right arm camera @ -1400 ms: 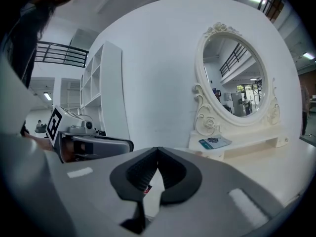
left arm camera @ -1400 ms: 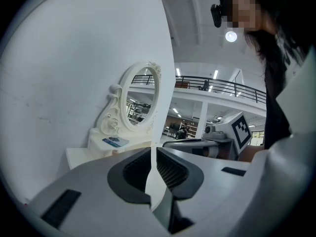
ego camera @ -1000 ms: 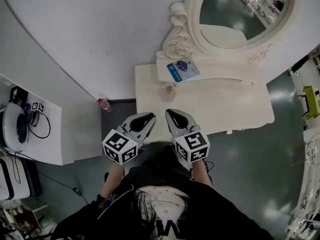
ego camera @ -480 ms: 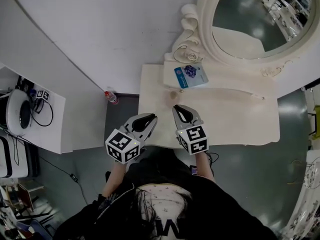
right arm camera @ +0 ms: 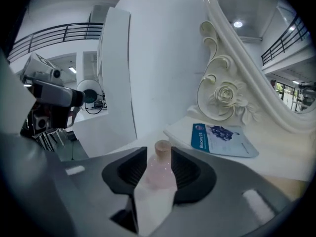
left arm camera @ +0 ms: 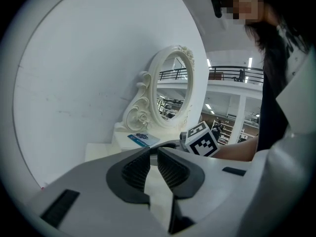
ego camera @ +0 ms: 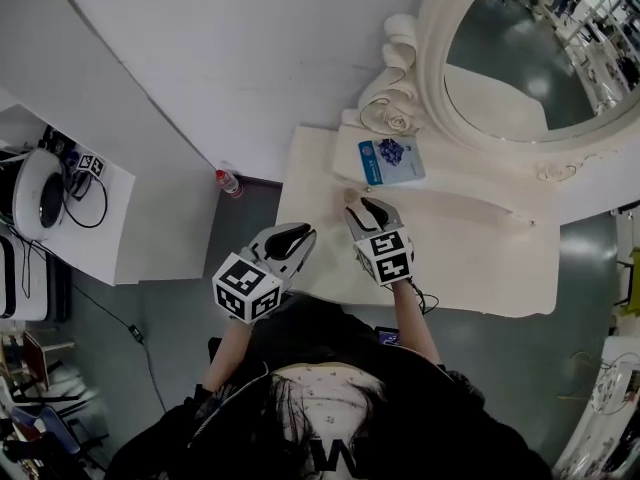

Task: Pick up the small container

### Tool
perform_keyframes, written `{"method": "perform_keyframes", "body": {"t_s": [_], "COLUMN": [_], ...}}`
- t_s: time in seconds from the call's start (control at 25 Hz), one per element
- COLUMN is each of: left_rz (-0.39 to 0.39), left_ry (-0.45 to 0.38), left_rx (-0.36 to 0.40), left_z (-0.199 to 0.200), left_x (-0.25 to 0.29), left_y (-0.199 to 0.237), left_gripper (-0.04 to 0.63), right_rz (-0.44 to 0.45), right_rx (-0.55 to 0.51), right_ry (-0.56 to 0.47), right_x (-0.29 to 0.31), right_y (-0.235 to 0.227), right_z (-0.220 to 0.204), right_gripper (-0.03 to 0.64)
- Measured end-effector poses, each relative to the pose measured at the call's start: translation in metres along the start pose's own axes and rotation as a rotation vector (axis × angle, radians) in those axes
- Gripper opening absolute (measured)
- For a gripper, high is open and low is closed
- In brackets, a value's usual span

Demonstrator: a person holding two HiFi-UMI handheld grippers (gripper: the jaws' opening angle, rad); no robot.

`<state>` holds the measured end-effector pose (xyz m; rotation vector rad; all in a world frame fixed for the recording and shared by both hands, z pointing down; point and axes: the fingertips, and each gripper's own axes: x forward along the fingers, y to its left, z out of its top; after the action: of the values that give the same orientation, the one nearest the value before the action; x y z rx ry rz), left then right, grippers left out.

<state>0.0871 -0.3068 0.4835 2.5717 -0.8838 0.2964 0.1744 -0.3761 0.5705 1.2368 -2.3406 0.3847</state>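
The pick-up is being set up on the cream bench [ego camera: 470,258] but is not yet being made. The right gripper [ego camera: 365,206], its jaws wide and just opened, is being placed around the small container [right arm camera: 160,168], which is standing ungripped below the blue card [ego camera: 392,161], left of frame centre, while the left gripper [ego camera: 297,235] is being held narrow and empty. Compared with the earlier frame, the right gripper is being shown further up the picture, off the bench's near edge, and closing and lifting are still being awaited.

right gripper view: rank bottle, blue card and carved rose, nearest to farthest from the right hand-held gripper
1. bottle, between the right hand-held gripper's jaws, which have just been opening
2. blue card, ahead to the right
3. carved rose, behind the card
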Motion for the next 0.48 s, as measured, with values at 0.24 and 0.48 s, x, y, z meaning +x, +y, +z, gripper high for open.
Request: {"method": "perform_keyframes", "body": {"t_s": [0.24, 0.48], "left_rz": [0.036, 0.067], "left_ry": [0.008, 0.020], "left_rx": [-0.013, -0.026], "left_z": [-0.004, -0.010], "left_x": [0.002, 0.000], "left_y": [0.002, 0.004], "left_gripper": [0.035, 0.038], "right_rz": [0.050, 0.065], "right_rx": [-0.020, -0.019], "right_ry": [0.018, 0.017], "right_x": [0.028, 0.045], "right_y": [-0.005, -0.004], "right_z": [-0.007, -0.013], "right_gripper": [0.175, 0.175]}}
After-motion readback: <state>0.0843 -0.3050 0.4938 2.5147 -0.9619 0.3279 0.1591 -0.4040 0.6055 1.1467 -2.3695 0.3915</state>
